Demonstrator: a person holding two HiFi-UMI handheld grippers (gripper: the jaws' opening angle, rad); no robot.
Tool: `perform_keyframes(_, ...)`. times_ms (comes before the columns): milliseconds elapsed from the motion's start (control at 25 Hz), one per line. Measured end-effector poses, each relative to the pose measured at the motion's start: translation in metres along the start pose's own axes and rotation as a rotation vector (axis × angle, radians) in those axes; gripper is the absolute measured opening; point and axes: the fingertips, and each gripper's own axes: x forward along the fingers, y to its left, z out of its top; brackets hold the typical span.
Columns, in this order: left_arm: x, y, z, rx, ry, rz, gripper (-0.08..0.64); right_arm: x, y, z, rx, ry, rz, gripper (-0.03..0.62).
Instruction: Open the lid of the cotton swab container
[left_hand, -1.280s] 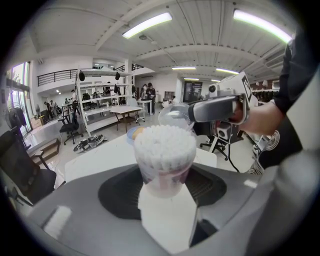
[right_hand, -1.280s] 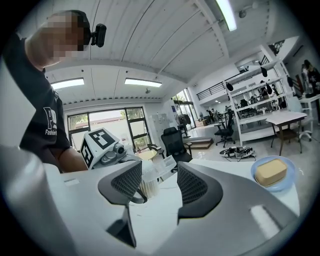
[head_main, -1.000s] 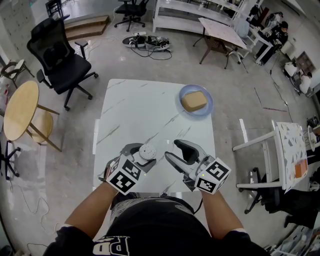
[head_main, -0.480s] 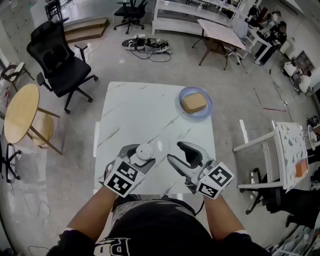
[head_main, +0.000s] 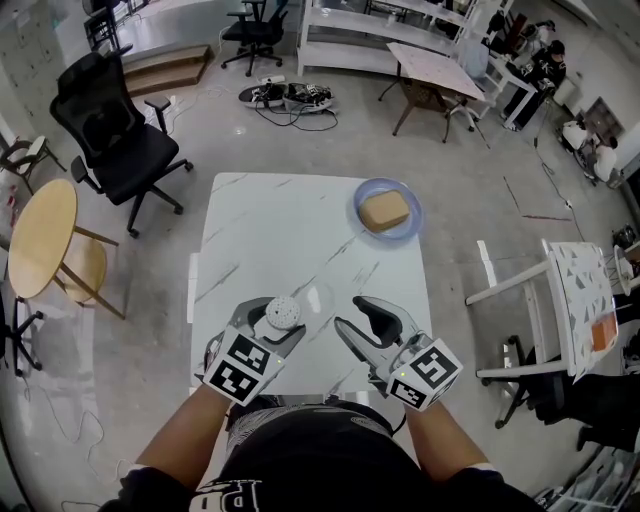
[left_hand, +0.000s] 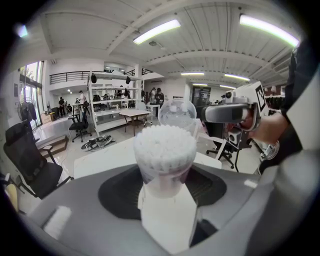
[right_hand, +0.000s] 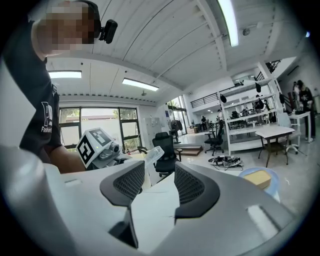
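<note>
The left gripper (head_main: 268, 325) was clamped on the cotton swab container (head_main: 283, 312), one jaw on each side of its clear body. In the left gripper view the container stood upright between the jaws, with the packed white swab heads (left_hand: 165, 146) exposed at the top. The clear lid (left_hand: 177, 113) was swung back and stood open behind the swabs, on the side away from the camera. In the head view the held container was over the near part of the bench (head_main: 270, 230), towards its left side. Whether its base touched the bench surface could not be determined.

The right gripper (head_main: 362, 322) was positioned just to the right of the container and was apart from it. Its jaws were spread with nothing between them, and they had just been closing partway. In the right gripper view the gap between the jaws showed only the bench surface, with the tilted lid and the left gripper beyond.

A blue plate (head_main: 404, 228) carrying a tan block (head_main: 385, 209) sat at the far right corner of the bench, well apart from both grippers.
</note>
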Motion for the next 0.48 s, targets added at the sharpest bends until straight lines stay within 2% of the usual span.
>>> perform_keyframes(160, -0.003, 0.0, 0.0, -0.002, -0.003, 0.001, 0.308, -0.005, -0.002, -0.001, -0.021, -0.005, -0.034, 0.125)
perform_keyframes(360, -0.007, 0.001, 0.0, 0.004, -0.017, 0.004, 0.308, -0.015, -0.016, -0.007, 0.0, -0.005, -0.119, 0.006)
perform_keyframes(480, -0.009, 0.005, -0.002, -0.003, -0.024, 0.01, 0.308, -0.016, -0.022, -0.017, 0.006, 0.011, -0.144, 0.0)
